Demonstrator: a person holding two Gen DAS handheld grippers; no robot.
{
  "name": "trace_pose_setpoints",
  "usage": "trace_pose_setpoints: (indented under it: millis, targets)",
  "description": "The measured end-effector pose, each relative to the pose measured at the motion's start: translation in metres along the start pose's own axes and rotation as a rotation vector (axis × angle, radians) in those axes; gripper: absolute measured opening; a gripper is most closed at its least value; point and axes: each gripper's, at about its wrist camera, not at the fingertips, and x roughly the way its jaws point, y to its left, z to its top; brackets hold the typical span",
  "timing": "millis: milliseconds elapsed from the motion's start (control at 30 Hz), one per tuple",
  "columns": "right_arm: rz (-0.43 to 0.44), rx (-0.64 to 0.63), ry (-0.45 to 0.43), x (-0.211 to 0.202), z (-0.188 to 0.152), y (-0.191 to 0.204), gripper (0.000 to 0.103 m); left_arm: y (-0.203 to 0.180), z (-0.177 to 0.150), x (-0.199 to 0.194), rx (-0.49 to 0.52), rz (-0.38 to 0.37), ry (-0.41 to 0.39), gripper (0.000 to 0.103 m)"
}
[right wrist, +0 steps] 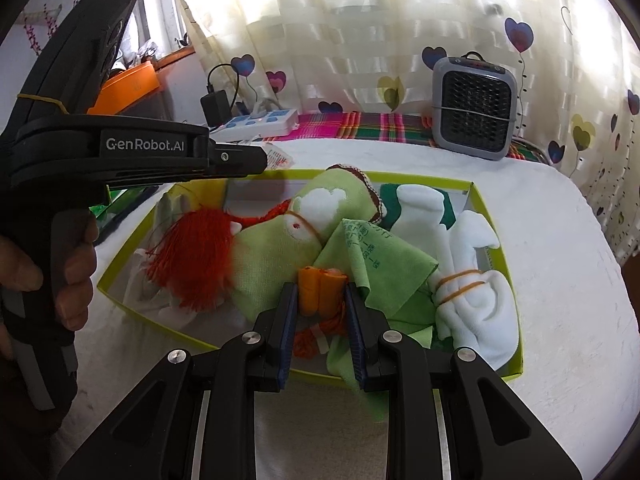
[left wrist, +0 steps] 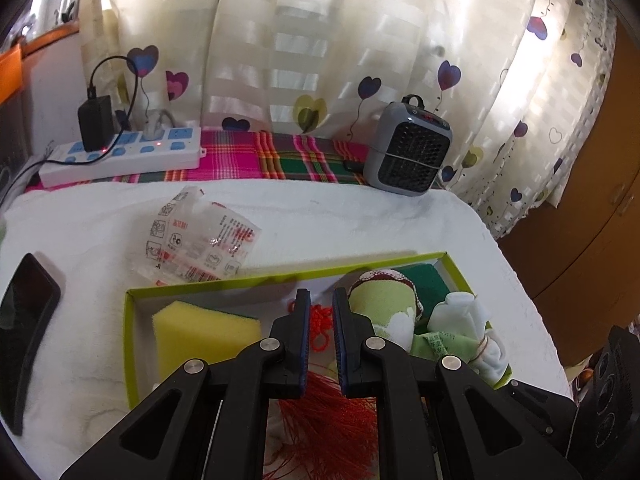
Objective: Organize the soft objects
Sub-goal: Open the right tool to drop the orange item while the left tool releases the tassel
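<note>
Right wrist view: right gripper (right wrist: 322, 294) fingers clamped on an orange roll (right wrist: 322, 288), held just over the near edge of the green box (right wrist: 496, 216). Under and around the fingers — a green cloth (right wrist: 384, 264); right of it a white sock bundle (right wrist: 472, 292) tied with a rubber band. Red tassel (right wrist: 192, 260) lies in the left part of the box, next to a green plush (right wrist: 308, 208). Left gripper (left wrist: 321, 304) hangs over the box's far left side; a hand (right wrist: 60, 272) grips its handle. Left wrist view: left fingers drawn together as far as they go, nothing between the pads, tassel and red cord below them. Yellow sponge (left wrist: 204, 332) sits in the box's left end. Outward on the white surface (left wrist: 340, 220) — crumpled plastic wrapper (left wrist: 200, 236), black phone (left wrist: 26, 352), power strip (left wrist: 120, 156), small grey heater (left wrist: 408, 148) by the curtain.
</note>
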Motion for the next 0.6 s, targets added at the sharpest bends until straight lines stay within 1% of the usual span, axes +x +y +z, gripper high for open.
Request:
trace_pose_setpoints:
  millis: [167, 267, 333, 400, 533, 600]
  targets:
    - [-0.002, 0.003, 0.002, 0.0, -0.001, 0.0, 0.026, 0.001, -0.003, 0.002, 0.0, 0.007, 0.009, 0.01]
    - [0.0, 0.002, 0.0, 0.0, -0.001, 0.0, 0.027, 0.0, -0.004, 0.002, 0.003, 0.007, 0.014, 0.012]
    - [-0.001, 0.002, -0.001, 0.0, -0.001, 0.0, 0.032, -0.001, -0.005, 0.001, 0.006, 0.011, 0.015, 0.014]
    - [0.001, 0.006, -0.003, -0.001, -0.002, 0.0, 0.04, -0.002, -0.007, 0.0, 0.012, 0.014, 0.016, 0.016]
    - [0.001, 0.011, -0.01, -0.003, -0.003, 0.001, 0.044, -0.004, -0.011, -0.004, 0.015, 0.02, 0.017, 0.019]
    - [0.001, 0.013, -0.014, -0.005, -0.004, 0.002, 0.049, -0.005, -0.014, -0.007, 0.019, 0.028, 0.016, 0.021]
